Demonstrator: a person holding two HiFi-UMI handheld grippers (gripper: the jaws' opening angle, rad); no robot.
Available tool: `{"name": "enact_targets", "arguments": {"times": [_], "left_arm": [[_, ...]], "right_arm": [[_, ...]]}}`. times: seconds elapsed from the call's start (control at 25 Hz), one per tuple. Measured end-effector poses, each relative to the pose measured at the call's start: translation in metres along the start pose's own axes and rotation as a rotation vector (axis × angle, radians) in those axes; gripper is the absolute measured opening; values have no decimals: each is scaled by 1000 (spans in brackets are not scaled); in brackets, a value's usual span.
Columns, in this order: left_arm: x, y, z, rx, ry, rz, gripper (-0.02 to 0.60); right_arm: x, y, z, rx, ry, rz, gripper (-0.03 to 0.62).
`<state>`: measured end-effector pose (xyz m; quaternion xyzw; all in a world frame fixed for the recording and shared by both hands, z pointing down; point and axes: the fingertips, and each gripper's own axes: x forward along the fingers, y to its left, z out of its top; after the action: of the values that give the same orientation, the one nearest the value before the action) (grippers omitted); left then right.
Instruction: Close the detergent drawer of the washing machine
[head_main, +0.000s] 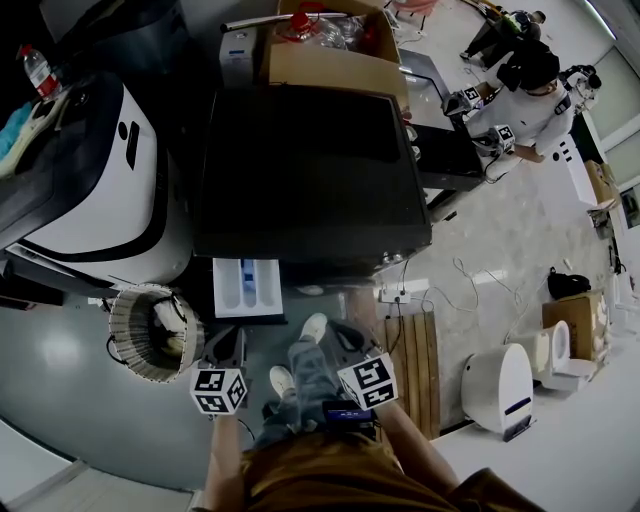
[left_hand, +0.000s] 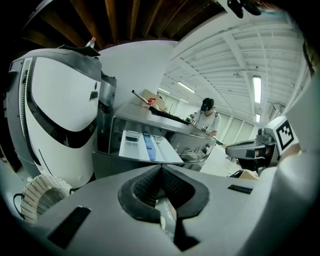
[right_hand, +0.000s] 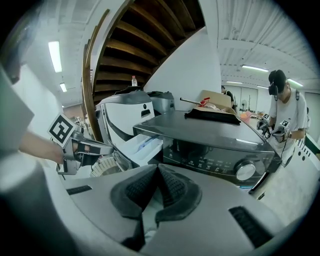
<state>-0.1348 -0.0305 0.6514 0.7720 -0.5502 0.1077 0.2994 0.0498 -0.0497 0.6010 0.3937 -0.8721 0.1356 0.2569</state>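
The dark washing machine (head_main: 305, 170) stands in front of me, and its white detergent drawer (head_main: 247, 288) with a blue insert is pulled out at the front left. My left gripper (head_main: 227, 347) hangs just below the drawer, apart from it, jaws shut on nothing. My right gripper (head_main: 346, 338) is to the right, below the machine's front, also shut and empty. In the left gripper view the drawer (left_hand: 147, 146) lies ahead of the shut left gripper (left_hand: 161, 168). In the right gripper view the drawer (right_hand: 142, 145) sticks out left of the control panel (right_hand: 215, 161), beyond the shut right gripper (right_hand: 157, 168).
A white rounded appliance (head_main: 90, 180) stands left of the machine, with a ribbed basket (head_main: 150, 332) on the floor beside it. A cardboard box (head_main: 335, 50) sits behind. A power strip (head_main: 396, 295), wooden slats (head_main: 415, 370) and a person (head_main: 530, 95) are at the right.
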Motion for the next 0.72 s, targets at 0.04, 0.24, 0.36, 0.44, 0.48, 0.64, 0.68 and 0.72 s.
{"name": "enact_targets", "arguments": {"times": [0.04,0.24,0.36,0.44,0.48,0.64,0.68,0.72], "left_arm": [[0,0,0,0,1,-2,23],[2,1,1,-3,-1,-1,23],[6,3,5,-1,-2,4,23],[9,5,8,1,-4,5,23],[9,5,9,-1,-6,6,23],[14,7,12,-14,-14,14,23],[15,8,14,-14,-15,15,23],[17,9,16,-15,-17,17,23]], "right_arm": [[1,0,0,2,3,1,12],[5,-7,-3,-5,0,-7,12],[6,-10,-3,2,7,-6,12],[6,-13,-3,4,12,-9,12],[7,-14,-3,4,13,-10,12],[7,-21,-6,11,19,-20,12],[7,-22,-6,13,20,-22,12],[8,-23,-6,16,19,-25,12]]}}
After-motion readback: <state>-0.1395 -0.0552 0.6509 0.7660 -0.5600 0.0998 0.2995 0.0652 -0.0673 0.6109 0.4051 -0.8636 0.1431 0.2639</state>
